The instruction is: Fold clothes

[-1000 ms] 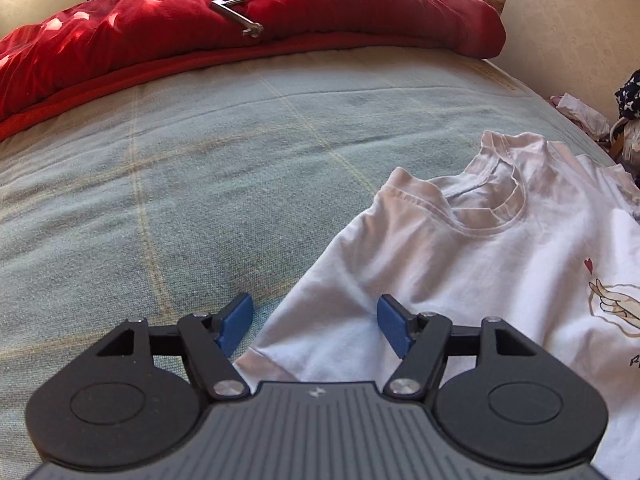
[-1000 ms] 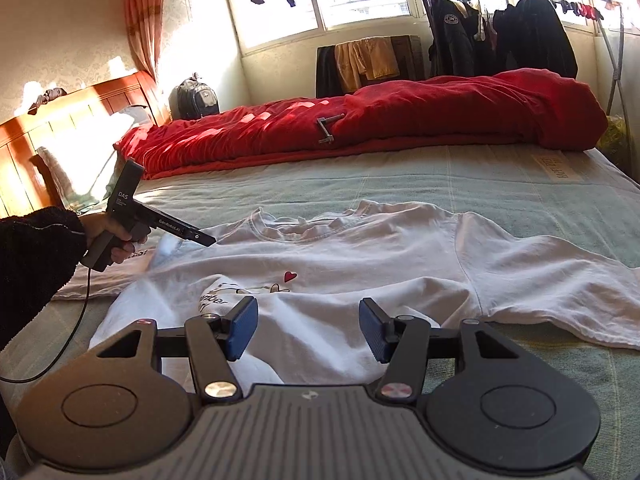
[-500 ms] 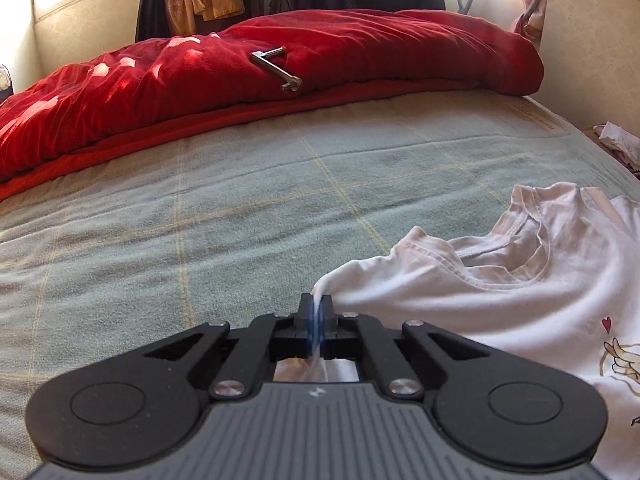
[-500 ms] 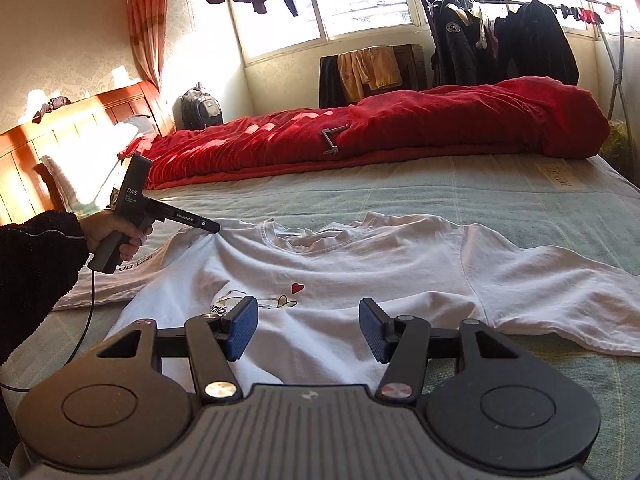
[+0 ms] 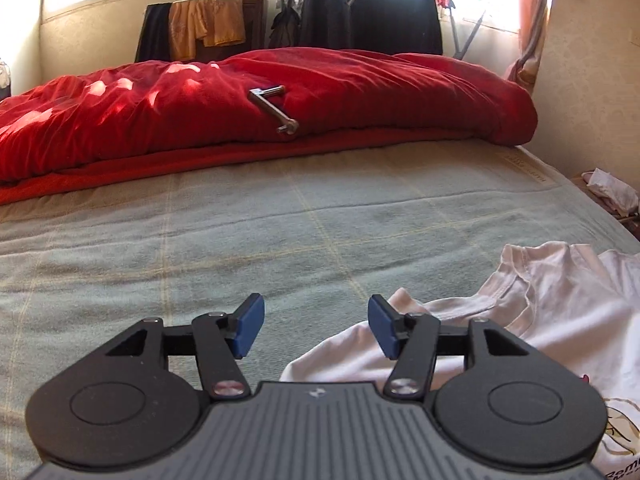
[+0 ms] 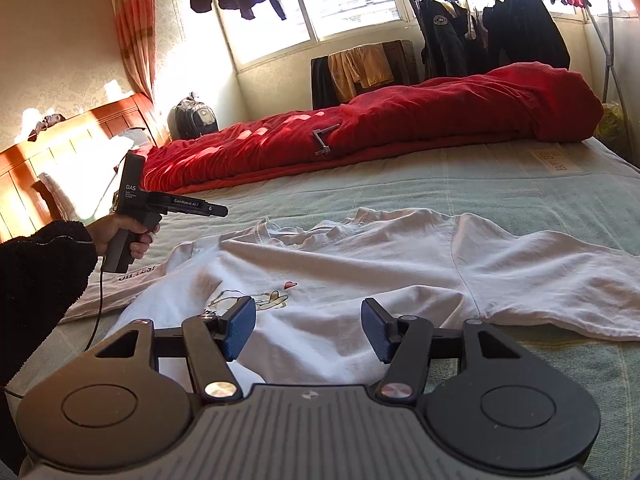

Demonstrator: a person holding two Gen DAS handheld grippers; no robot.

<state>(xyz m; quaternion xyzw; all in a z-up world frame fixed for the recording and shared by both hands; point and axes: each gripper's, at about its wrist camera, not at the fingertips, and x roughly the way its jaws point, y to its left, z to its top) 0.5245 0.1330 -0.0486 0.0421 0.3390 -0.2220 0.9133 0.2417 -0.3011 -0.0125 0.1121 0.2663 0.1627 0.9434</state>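
Right gripper [image 6: 308, 330] hovering wide open, holding nothing, just over the white T-shirt [image 6: 360, 264]. Shirt lying print-up on the bed [image 6: 460, 184], one sleeve side turned inward, the other sleeve spread flat; body folds left. Left gripper [image 5: 316, 330] also gaping, empty, near the collar. Red duvet [image 6: 400, 128] bunching beyond the shirt.

Both wrist views sit low over the bed, facing the red duvet [image 5: 280, 108] [image 6: 400, 128] at its far side. The left looks from near the white T-shirt's [image 5: 560, 320] [image 6: 360, 272] folded-in sleeve; the right, further back, takes in the whole shirt.
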